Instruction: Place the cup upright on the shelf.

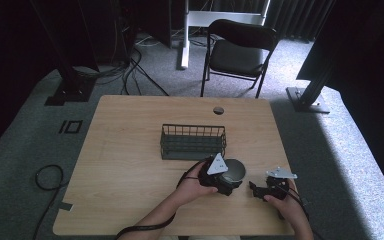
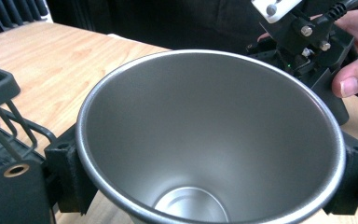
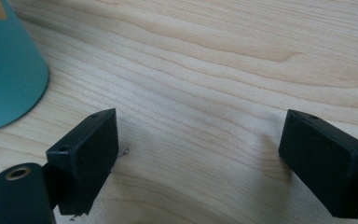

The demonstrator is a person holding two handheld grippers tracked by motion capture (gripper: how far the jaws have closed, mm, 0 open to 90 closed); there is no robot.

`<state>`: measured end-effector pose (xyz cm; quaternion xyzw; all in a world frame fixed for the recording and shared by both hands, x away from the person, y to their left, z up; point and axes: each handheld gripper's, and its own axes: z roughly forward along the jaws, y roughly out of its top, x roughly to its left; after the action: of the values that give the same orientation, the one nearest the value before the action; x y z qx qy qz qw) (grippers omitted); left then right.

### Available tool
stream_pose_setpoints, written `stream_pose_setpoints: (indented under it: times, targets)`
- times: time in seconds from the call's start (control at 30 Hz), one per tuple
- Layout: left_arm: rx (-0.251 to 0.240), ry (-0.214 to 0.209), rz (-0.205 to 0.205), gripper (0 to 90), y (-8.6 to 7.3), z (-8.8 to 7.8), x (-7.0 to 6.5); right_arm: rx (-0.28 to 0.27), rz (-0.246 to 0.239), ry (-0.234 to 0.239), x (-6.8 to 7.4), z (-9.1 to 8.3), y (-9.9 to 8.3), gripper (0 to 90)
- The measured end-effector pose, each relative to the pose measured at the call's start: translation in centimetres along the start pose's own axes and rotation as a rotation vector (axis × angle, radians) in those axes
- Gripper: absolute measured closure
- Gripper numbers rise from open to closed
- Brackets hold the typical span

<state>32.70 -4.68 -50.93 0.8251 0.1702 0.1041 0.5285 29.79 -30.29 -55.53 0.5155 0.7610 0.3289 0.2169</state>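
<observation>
At the near edge of the table: the person's two forearms come in from the bottom of the high view, one hand on each gripper.
Right gripper (image 1: 258, 188): held low over the bare wood near the table's front right; its two black jaws stand wide apart with nothing between them, and light wood grain shows in the gap in the right gripper view.
Left gripper (image 1: 228, 181): just left of the right one and close to it, a grey three-cornered plate on top; its jaws sit against opposite sides of the cup's outer wall, closed onto it.
Tapered metal cup with teal outside and brushed steel inside (image 2: 205, 140): wide at the mouth, narrowing to a small round bottom; the rim is a thin rolled, bright edge; the inner wall is dull grey and even, and nothing lies inside. In the left gripper view its mouth tips toward the camera. In the right gripper view a teal slice of its outer wall (image 3: 7, 70) shows at the upper left, its lower edge at the wood.
Cup's place: front centre-right of the light wooden table (image 1: 130, 150), just in front of the basket.
Dark green wire basket (image 1: 193, 141): rectangular, mid-table, just beyond the cup.
Black folding chair (image 1: 240, 47): past the far edge, on grey carpet.
</observation>
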Motion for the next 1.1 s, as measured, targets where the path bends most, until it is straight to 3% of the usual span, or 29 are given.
stream_pose_setpoints:
  times: [0.67, 1.1]
  targets:
    - [-0.037, 0.007, 0.021, 13.2, 2.8, -2.8, 0.1, 0.000, 0.001, 0.000, 0.0, 0.0, 0.0, 11.5]
    - [-0.069, 0.063, 0.019, 13.2, 5.1, -5.5, 1.5, -0.001, 0.000, -0.001, 0.0, 0.0, 0.0, 11.5]
